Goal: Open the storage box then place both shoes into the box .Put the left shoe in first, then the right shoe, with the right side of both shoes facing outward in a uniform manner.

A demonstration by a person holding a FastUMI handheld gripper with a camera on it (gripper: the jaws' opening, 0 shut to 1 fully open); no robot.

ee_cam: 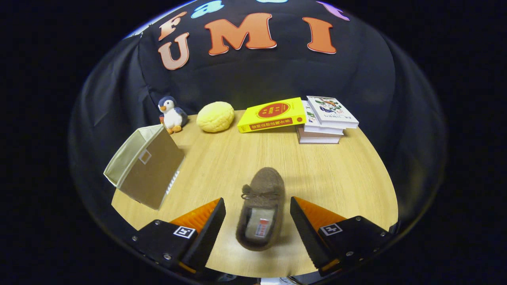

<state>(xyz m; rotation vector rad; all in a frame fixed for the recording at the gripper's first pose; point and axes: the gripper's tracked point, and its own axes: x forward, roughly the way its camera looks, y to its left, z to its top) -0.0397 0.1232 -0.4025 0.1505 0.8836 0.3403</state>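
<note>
A brown slipper-style shoe [262, 208] with a small bow lies on the wooden table [336, 178], toe pointing away from me. Its heel end sits between my fingers, with a gap on each side. My gripper [257, 209] is open and touches nothing. A beige fabric storage box [144, 164] stands to the left of the left finger, tipped so its open side faces left and away; its inside is mostly hidden.
At the back of the table stand a penguin plush [171, 114], a yellow bun-shaped soft toy [215, 116], a yellow book [272, 114] leaning on a stack of books [325, 120]. The table's curved edge runs close behind my fingers.
</note>
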